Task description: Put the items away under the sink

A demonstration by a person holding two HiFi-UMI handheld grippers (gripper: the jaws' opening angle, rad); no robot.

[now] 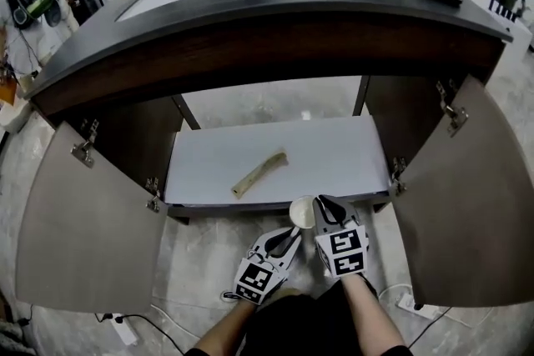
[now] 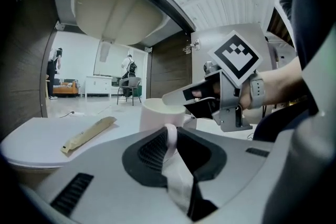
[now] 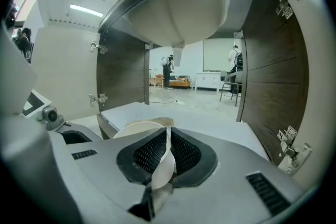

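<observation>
A person crouched before an open under-sink cabinet holds a white mug (image 1: 301, 212) in two hand-held grippers at the near edge of the cabinet's white shelf (image 1: 334, 147), a little right of centre. The left gripper (image 1: 286, 240) has its jaws drawn narrow on the mug's handle (image 2: 170, 134), a pale loop pinched between the dark pads in the left gripper view. The right gripper (image 1: 322, 209) is clamped on the mug's rim from the right, one jaw inside the cup and one outside, with the thin white wall (image 3: 167, 157) showing between its pads in the right gripper view. Whether the mug's base rests on the shelf cannot be told, as the grippers cover it.

Farther in and to the left, a long tan packet (image 1: 259, 173) lies flat on the shelf at a slant, well apart from the mug. Both cabinet doors stand swung wide, the left door (image 1: 92, 238) and the right door (image 1: 476, 204) flanking the person's forearms. Above the opening runs the dark countertop (image 1: 275, 4), and the pale underside of the sink basin (image 3: 178, 8) hangs over the shelf. People stand in a bright room seen through the cabinet's open back
</observation>
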